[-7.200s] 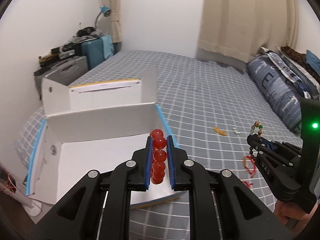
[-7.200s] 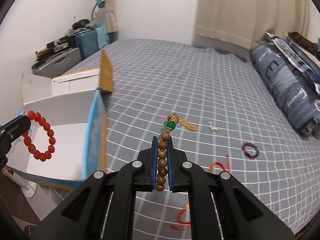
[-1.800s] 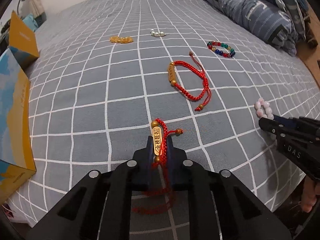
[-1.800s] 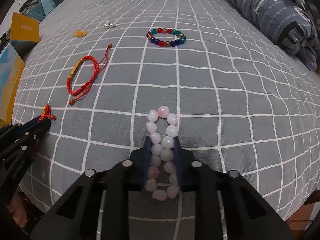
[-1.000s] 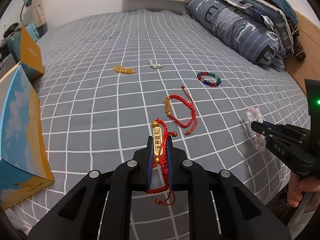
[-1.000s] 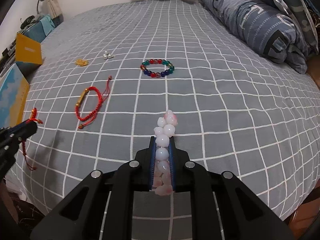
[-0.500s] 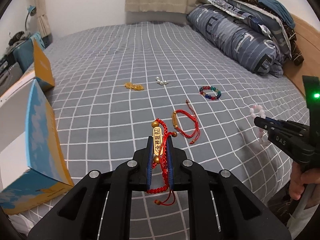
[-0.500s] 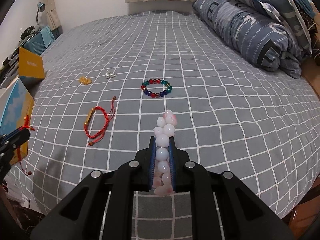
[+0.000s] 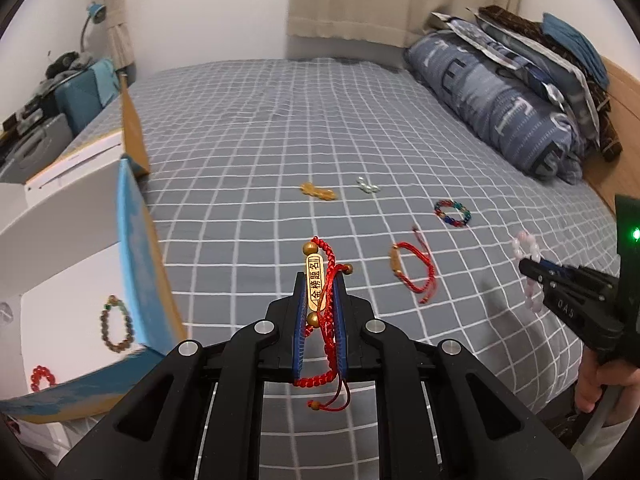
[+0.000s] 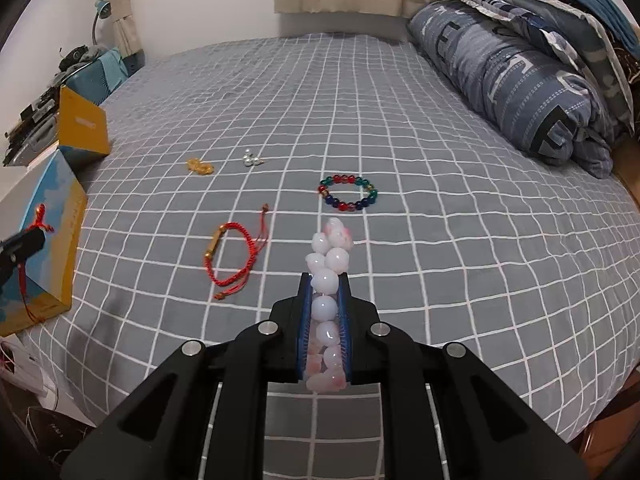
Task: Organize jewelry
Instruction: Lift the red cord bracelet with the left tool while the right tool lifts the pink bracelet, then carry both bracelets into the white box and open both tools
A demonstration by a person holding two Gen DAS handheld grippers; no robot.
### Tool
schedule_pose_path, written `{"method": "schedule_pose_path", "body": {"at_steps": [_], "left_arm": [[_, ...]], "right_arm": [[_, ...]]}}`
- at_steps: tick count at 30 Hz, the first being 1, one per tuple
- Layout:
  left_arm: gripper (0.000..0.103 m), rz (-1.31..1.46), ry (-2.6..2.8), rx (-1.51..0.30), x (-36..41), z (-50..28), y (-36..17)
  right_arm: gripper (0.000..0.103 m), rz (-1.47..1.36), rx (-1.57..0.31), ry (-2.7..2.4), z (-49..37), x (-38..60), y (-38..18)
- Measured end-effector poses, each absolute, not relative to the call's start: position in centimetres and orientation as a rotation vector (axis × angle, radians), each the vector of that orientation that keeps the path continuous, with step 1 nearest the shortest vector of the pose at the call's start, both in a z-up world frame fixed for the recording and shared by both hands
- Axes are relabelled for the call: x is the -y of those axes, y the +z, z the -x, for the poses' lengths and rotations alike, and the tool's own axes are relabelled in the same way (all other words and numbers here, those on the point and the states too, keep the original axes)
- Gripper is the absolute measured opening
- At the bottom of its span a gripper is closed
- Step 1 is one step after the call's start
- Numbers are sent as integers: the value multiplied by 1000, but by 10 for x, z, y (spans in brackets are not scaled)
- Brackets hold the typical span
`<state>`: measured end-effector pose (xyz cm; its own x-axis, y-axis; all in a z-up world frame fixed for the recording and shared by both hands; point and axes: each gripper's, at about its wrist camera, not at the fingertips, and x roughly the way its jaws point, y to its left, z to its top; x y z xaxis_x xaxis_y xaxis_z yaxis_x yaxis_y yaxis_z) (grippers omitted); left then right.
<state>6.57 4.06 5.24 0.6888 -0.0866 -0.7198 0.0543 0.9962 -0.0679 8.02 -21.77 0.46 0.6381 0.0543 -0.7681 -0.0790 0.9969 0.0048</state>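
Left gripper (image 9: 320, 280): jaws clamped on red cord bracelet (image 9: 325, 300), held above the bed (image 9: 260, 168); open box (image 9: 72, 264) at left, apparently holding two bead bracelets. Right gripper (image 10: 325, 280): jaws clamped on pink bead bracelet (image 10: 329, 276).

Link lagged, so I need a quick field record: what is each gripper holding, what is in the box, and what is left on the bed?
left gripper: shut on red cord bracelet
right gripper: shut on pink bead bracelet
white box: brown bead bracelet, red bead bracelet
bed, left to collect: second red cord bracelet, multicolour bead bracelet, small gold piece, small silver piece
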Motion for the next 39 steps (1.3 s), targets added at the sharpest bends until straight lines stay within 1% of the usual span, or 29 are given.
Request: {"method": "schedule_pose_path", "body": {"at_steps": [10,21,39], "left_arm": [[11,70,-15,-764,-72,-51,77],[11,54,-34,-739,-82,-36,88],[12,98,11,-696,-117,-24,101]], "right_arm": [[12,60,-850,92,-84,192,12],[12,95,-784,102,-72,171,42],[12,91,-759,187,-77,136,54]]}}
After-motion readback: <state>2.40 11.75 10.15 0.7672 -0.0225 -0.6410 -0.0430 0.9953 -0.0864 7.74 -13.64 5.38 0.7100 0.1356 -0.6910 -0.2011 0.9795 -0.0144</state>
